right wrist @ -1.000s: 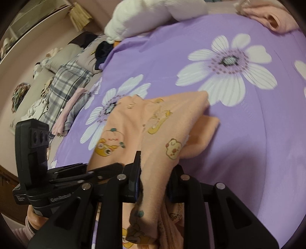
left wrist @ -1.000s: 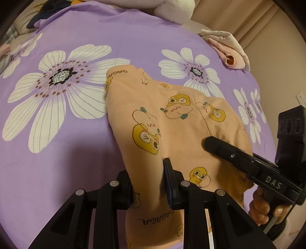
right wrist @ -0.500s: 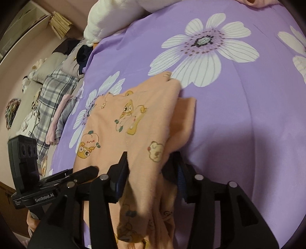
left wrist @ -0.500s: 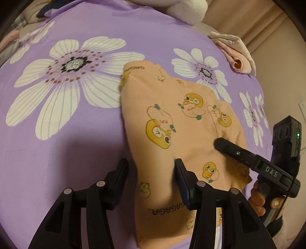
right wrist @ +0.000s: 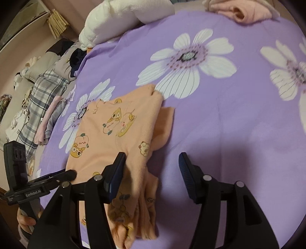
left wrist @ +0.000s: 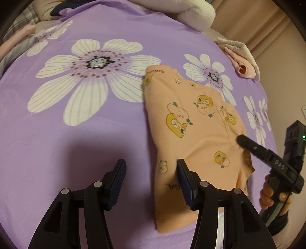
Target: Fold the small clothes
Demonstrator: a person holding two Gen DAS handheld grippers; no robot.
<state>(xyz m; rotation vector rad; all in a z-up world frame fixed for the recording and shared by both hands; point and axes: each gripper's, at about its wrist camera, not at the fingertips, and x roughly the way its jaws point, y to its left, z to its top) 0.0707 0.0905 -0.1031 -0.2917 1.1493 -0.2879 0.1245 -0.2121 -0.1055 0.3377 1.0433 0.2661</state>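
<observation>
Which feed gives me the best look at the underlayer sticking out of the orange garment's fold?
The right wrist view. There the orange garment shows a lower layer poking out past its right folded edge, unblocked. The left wrist view shows the garment top flat and printed, but that side sits behind the right gripper.

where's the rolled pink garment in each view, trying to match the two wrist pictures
Left wrist view: the rolled pink garment lies at the upper right, at the purple flowered sheet's far edge, beyond the orange cartoon-print garment.
Right wrist view: the same roll sits at the top edge, right of centre.
Shared landmark: the white plush pillow, upper left of the roll in both views.
</observation>
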